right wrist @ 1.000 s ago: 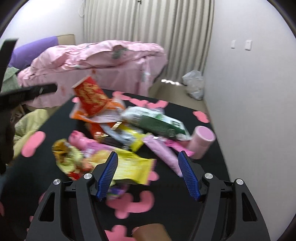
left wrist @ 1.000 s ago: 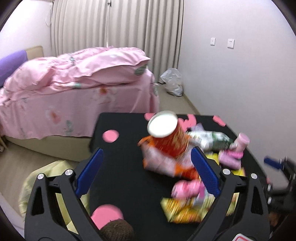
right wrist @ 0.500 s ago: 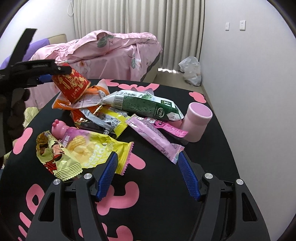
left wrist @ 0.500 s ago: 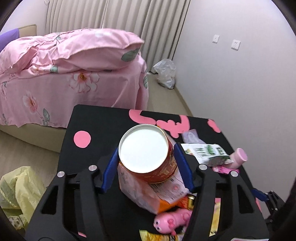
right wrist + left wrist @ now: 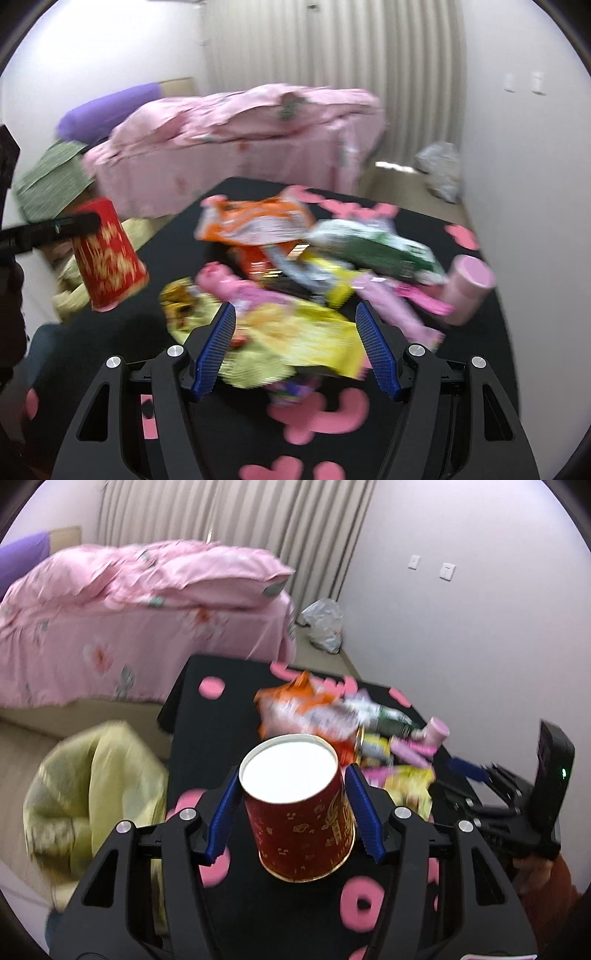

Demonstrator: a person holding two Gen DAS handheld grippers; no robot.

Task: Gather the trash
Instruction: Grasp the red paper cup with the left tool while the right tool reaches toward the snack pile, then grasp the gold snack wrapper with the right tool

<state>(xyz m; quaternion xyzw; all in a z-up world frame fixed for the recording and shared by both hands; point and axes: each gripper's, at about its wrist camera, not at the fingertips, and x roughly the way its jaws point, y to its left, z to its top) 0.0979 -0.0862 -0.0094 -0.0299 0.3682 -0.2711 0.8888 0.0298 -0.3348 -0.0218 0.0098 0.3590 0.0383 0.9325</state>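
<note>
One red paper cup (image 5: 301, 808) with gold print is clamped between the blue pads of the left gripper (image 5: 291, 808), held in the air above the left edge of the black table (image 5: 218, 734). A yellow-green trash bag (image 5: 92, 794) stands on the floor beside that edge. The right gripper (image 5: 295, 347) holds nothing; its jaws stand wide apart over a yellow snack wrapper (image 5: 314, 339). More wrappers lie heaped mid-table, and a pink cup (image 5: 467, 288) lies near the right edge.
</note>
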